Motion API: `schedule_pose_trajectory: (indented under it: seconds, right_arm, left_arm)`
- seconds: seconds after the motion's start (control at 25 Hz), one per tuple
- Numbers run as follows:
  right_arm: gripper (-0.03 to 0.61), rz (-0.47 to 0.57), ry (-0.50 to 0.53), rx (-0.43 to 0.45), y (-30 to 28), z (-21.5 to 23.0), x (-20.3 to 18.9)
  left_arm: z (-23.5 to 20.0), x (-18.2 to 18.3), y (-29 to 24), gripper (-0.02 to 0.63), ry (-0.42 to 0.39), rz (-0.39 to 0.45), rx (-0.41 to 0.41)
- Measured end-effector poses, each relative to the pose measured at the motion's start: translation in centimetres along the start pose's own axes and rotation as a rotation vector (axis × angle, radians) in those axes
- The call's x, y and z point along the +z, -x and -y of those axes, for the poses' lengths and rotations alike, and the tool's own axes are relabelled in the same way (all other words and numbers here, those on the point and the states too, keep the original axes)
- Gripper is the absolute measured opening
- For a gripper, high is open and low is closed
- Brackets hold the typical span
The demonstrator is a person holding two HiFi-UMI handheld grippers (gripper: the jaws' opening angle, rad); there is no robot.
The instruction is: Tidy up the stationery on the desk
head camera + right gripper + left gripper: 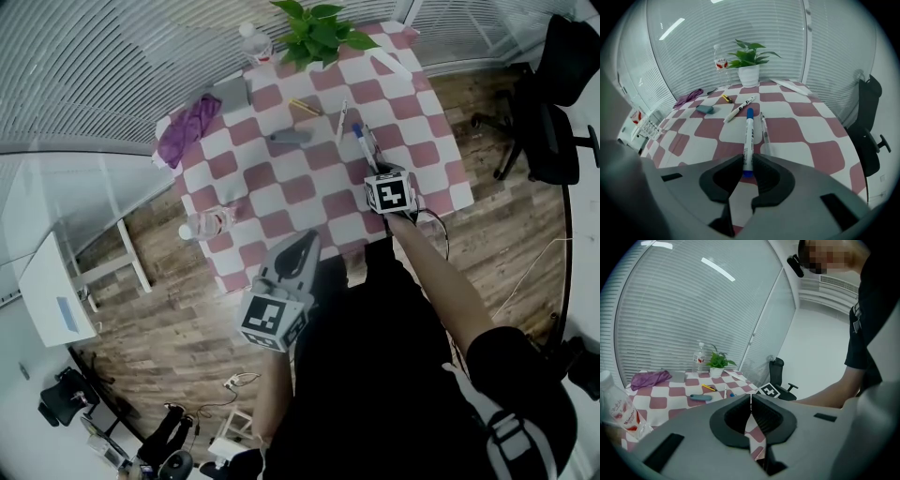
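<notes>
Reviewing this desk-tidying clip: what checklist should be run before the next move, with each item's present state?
1. Right tongs closed on the blue-capped marker: ok.
2. Grip near the marker's middle: not ok, it is held at one end.
3. Left tongs shut and empty: ok.
4. Clear pen lies apart from the marker: ok.
5. Marker lifted off the checked tablecloth: cannot tell.
6. Container for the marker in view: cannot tell.
</notes>
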State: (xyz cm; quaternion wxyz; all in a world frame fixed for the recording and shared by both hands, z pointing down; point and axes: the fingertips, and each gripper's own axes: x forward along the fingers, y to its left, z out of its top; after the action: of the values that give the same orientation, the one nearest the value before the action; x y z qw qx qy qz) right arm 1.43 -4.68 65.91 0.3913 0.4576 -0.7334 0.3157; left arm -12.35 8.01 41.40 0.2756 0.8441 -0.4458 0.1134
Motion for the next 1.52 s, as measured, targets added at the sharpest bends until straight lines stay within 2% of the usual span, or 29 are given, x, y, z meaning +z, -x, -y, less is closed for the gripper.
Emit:
schedule_pose_trajectory:
  seconds: [0.84,1.16,1.52]
  right_arm:
    - [0.086,-0.011,0.093,-0.033,0.0,0.4,0.1]
    - [0.111,-0.006,0.07,-0.026,0.1,0.6,-0.2]
    - [0.123,0.062,0.033,-0.014,1.6,-0.1,1.5]
  left_arm:
    - [-0.6,0.0,0.7,0.035,0.009,0.017,0.015]
    - [-0.7,-0.4,0.9,0.035,0.024,0.012,0.023]
    - [-0.8,-0.2,1.0,0.035,0.025,0.023,0.023]
